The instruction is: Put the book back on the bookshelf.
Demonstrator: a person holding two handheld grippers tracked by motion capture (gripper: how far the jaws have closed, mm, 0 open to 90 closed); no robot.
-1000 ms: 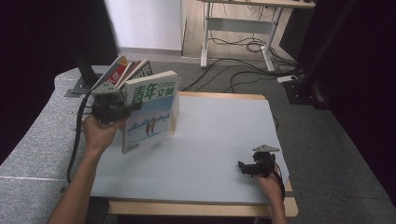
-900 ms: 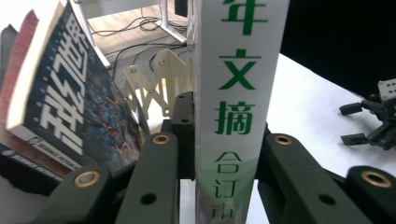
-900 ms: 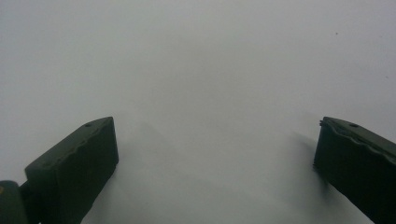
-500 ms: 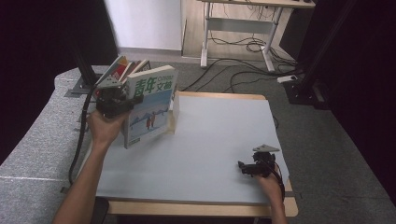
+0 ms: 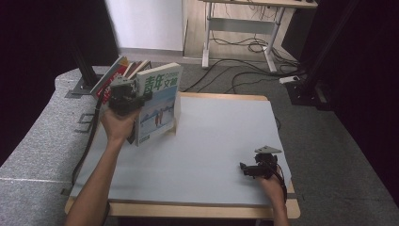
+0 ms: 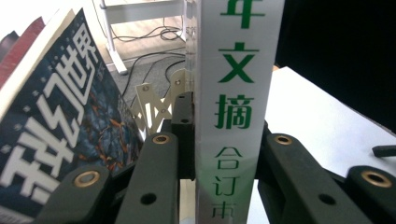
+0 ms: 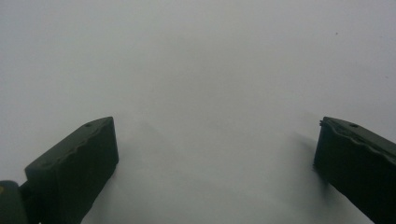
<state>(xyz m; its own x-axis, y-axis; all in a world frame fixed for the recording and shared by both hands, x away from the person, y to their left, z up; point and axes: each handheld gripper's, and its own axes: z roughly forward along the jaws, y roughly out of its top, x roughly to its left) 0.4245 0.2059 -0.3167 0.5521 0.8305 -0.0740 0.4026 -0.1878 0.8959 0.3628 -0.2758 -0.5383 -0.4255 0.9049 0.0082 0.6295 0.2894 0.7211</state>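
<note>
The left hand-held gripper (image 5: 134, 100) is hiding part of the book's (image 5: 159, 106) spine, while the leaning books (image 5: 123, 70) behind are staying half covered.

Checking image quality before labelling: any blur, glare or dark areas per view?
High view: sharp, table evenly lit, surroundings nearly black. Left gripper view: book spine legible, bright window glare top left. Right gripper view: flat grey, soft shadows beside the right gripper jaws, no glare.

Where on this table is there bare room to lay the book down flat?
The grey mat lies bare between the book in the left gripper and the right gripper at its near right corner. The far left corner is crowded with leaning books.
</note>
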